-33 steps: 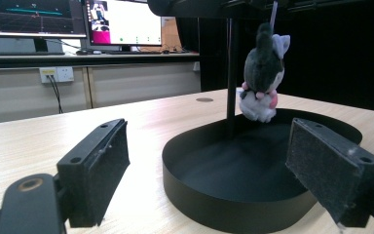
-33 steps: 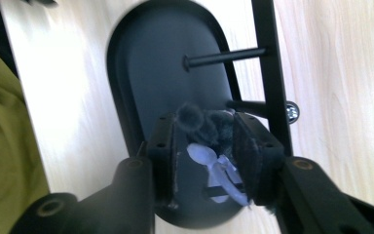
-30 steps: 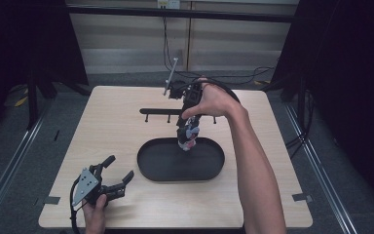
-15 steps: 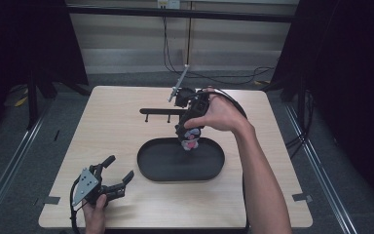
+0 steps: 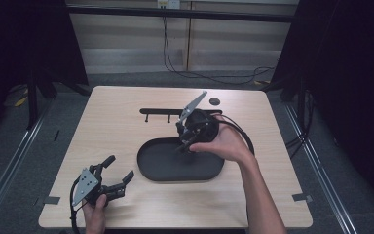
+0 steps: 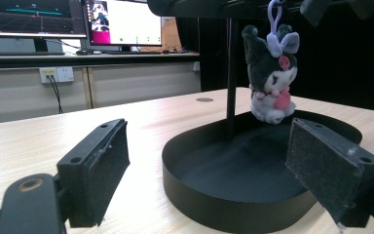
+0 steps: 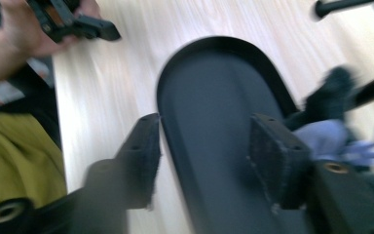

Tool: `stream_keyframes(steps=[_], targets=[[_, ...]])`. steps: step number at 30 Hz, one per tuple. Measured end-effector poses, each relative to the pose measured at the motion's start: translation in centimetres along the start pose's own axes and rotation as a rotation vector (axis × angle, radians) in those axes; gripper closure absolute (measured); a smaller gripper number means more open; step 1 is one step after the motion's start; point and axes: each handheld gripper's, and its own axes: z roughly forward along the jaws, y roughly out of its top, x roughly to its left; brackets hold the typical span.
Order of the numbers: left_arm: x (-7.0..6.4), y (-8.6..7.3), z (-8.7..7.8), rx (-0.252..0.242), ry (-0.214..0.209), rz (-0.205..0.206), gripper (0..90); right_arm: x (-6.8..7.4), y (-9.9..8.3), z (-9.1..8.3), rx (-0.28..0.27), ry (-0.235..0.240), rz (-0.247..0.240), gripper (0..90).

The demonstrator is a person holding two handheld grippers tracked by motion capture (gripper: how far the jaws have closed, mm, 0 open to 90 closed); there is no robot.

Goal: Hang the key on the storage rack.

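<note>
A small grey and white plush toy [image 6: 271,78] hangs by its loop from the bar of a black rack [image 6: 231,73], just above the far side of a black oval tray [image 6: 214,204]. In the high view my right gripper [image 5: 185,143] hovers over the tray's [image 5: 151,168] far rim and hides the toy. In the right gripper view its jaws [image 7: 202,126] stand open and empty over the tray [image 7: 214,87], with the blurred plush [image 7: 321,136] just to their right. My left gripper [image 5: 120,167] rests open on the table near the front left, aimed at the tray [image 6: 209,141].
The rack's bar with pegs [image 5: 160,111] crosses the table behind the tray. A small dark disc [image 5: 215,101] lies at the back right. Cables hang behind the table. Monitors [image 6: 121,22] stand on a shelf beyond. Bare wood [image 5: 272,195] surrounds the tray.
The right hand has turned and drawn back toward the near side, over the tray's far rim. The plush seen below the gripper earlier is now hidden under it. The left gripper has not moved.
</note>
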Motion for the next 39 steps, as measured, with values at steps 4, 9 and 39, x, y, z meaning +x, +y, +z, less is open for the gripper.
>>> stream_keyframes(steps=[4, 9, 39], targets=[[0.0, 0.0, 0.0, 0.000, 0.000, 0.001, 15.4, 0.6, -2.1, 1.2, -0.066, -0.024, 0.063, 38.0], [0.0, 0.0, 0.0, 0.000, 0.003, 0.001, 15.4, 1.2, -4.8, 2.2, -0.167, -0.078, 0.098, 31.3], [0.0, 0.0, 0.0, 0.001, 0.009, -0.005, 15.4, 6.5, -19.4, 9.0, -0.842, -0.608, 0.324, 15.1]])
